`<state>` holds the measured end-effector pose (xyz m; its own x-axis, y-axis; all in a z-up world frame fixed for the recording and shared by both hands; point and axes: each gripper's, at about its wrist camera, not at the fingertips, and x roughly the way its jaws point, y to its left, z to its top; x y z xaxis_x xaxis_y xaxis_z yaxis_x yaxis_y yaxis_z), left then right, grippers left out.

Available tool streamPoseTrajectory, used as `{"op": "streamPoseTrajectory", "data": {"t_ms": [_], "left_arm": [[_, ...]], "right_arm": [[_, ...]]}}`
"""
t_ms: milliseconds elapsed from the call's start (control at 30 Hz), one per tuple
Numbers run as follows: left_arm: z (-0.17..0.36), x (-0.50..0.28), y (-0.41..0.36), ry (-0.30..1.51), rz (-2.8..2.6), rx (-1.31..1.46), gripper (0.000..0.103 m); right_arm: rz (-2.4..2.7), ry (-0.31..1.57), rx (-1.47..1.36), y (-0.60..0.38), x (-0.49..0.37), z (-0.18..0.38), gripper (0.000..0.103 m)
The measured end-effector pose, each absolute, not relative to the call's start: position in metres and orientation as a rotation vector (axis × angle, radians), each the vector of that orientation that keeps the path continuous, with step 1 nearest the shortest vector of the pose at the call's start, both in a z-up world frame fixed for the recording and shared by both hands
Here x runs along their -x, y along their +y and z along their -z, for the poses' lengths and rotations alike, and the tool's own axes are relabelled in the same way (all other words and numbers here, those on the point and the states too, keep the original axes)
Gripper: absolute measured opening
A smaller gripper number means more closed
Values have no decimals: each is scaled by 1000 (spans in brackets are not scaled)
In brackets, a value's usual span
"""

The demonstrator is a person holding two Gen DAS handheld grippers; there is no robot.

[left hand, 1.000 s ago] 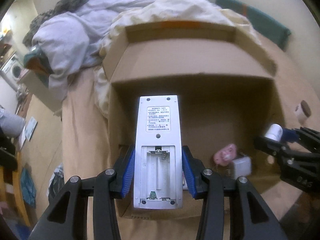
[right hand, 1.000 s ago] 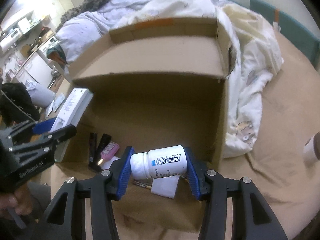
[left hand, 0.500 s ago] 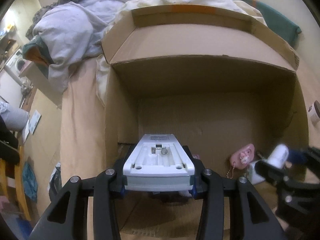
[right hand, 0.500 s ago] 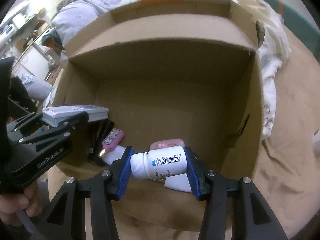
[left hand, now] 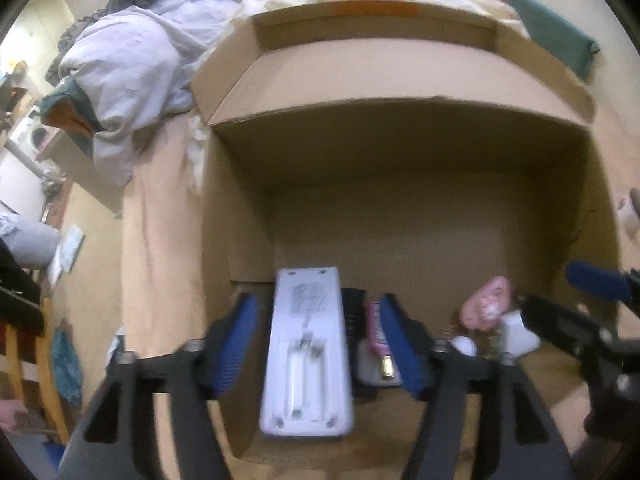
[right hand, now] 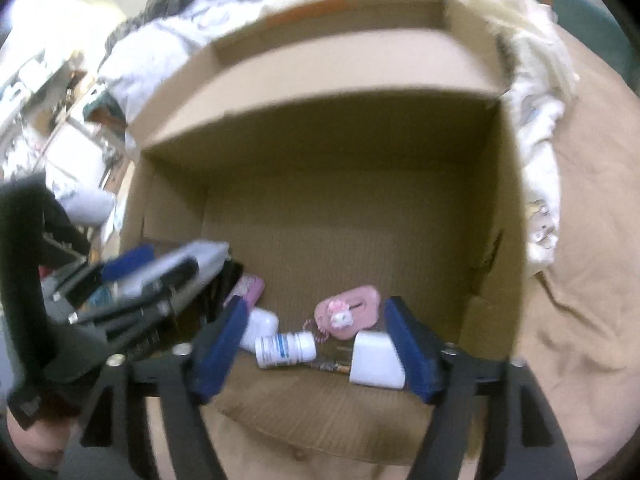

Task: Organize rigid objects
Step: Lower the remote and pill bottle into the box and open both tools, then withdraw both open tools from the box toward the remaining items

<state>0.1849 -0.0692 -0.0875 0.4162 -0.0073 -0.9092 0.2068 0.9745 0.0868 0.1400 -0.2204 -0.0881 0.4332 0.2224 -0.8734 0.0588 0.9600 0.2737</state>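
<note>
Change since a second ago: both my grippers held their things tight then; now both jaws are opening and the things are let go inside the cardboard box (left hand: pixel 400 152).
Left gripper (left hand: pixel 318 344): I see its blue pads spread, with a clear gap on each side of the white remote control (left hand: pixel 306 356). The pads do not press it.
Remote control: between the left jaws, back side up, its battery bay without cover, near the left wall of the box. I cannot tell if it already rests on the floor of the box.
Right gripper (right hand: pixel 320 348): pads wide apart and opening; nothing is pinched.
Pill bottle (right hand: pixel 286 350): white, lying on its side on the box floor between the right pads, touching neither pad.
White charger plug (right hand: pixel 378 360): on the box floor, just beside the right pad of my right gripper.
Pink charm (right hand: pixel 346 316): behind the bottle and the plug.
Pink lighter (left hand: pixel 378 336): just right of the remote.
Box: it stands open on a bed with a tan sheet (right hand: pixel 580 300); crumpled bedding (left hand: pixel 132 72) lies behind it.
Picture: both views are blurred.
</note>
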Motion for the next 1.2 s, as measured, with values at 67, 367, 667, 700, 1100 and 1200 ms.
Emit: {"op": "streamPoseTrajectory", "data": {"t_ms": [67,367,667,700,1100,1200], "left_arm": [[83,-181,-72,1133,144,-201,71],[70,-169,-73,1127,193,-184,71],[57,-167,-66,1117,204,-141,71],[56,-166,-65,1116,213,-132,71],[35,-137,-51,1082,211,-72,71],[26,-121,-53,1047,278,-18,71]], "right_arm": [[-104,1087,-311,-227,-137,82,100],[-114,993,-295,-236,-127,66,103],[-121,971,-288,-240,-120,60,103],[-119,972,-289,-241,-120,60,103],[-104,909,-298,-242,-100,45,103],[-98,846,-256,-241,-88,34,103]]}}
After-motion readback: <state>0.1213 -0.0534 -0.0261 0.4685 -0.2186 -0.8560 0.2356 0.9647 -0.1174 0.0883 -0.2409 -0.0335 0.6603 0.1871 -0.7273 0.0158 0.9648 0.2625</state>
